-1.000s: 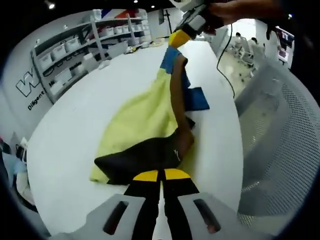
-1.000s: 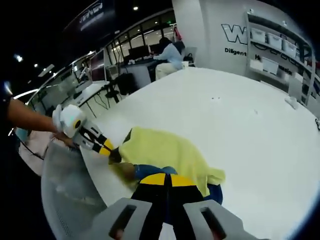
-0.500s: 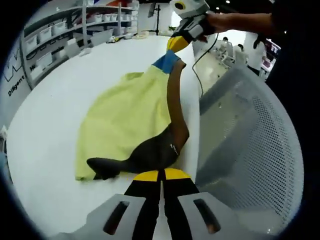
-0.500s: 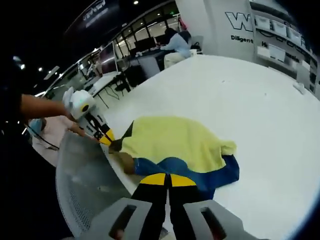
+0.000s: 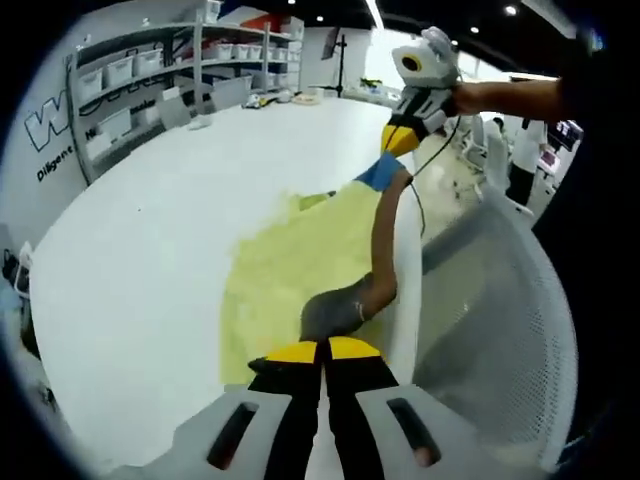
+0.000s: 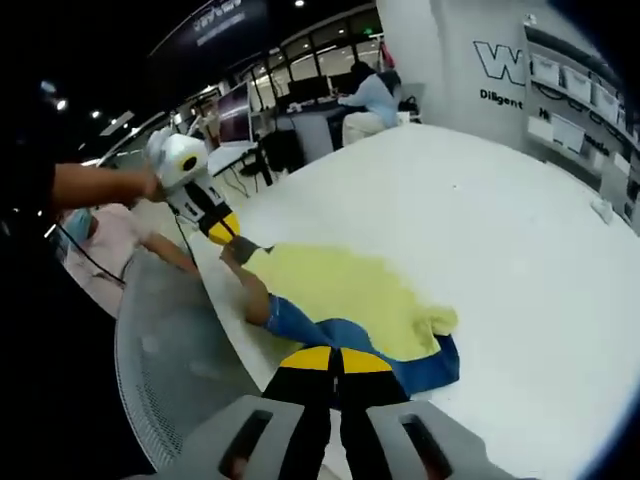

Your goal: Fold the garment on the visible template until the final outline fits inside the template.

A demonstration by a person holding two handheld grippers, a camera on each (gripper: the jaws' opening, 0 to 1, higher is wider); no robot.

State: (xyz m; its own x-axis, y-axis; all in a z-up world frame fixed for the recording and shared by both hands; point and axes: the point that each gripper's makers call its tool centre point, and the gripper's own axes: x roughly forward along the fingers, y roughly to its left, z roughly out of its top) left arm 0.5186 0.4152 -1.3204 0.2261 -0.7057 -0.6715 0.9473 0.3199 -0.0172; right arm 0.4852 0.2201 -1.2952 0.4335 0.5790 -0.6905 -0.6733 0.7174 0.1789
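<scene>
The template outline could not be made out in either view; a yellow garment with blue and dark panels [image 5: 290,270] was seen lying at the near edge of the large white table [image 5: 150,230], beside a grey mesh chair back [image 5: 490,320]. In the left gripper view, the black-and-yellow left gripper [image 5: 322,352] was seen with its jaws pressed together on a dark grey end of the garment; the cloth between the tips was hidden by the jaws themselves. A brown strip of the garment was stretched from there up to a blue end, which was clamped in the yellow tips of the right gripper [image 5: 398,142], held by a hand [image 5: 470,97] at upper right. How much fabric was pinched there was too small to tell. In the right gripper view, the right gripper's [image 6: 338,360] jaws were closed on the blue part of the garment [image 6: 350,295], and the left gripper [image 6: 228,232] was seen from the front, gripping the dark corner at the table edge [image 6: 520,260], a hand [image 6: 150,185] behind it. A blue hem under the yellow cloth was visible in the right gripper view but was not clear in the left one. Grey shelving with white bins [image 5: 150,70] was cut off at the rim; a seated person [image 6: 375,95] at a far desk was blurred.
</scene>
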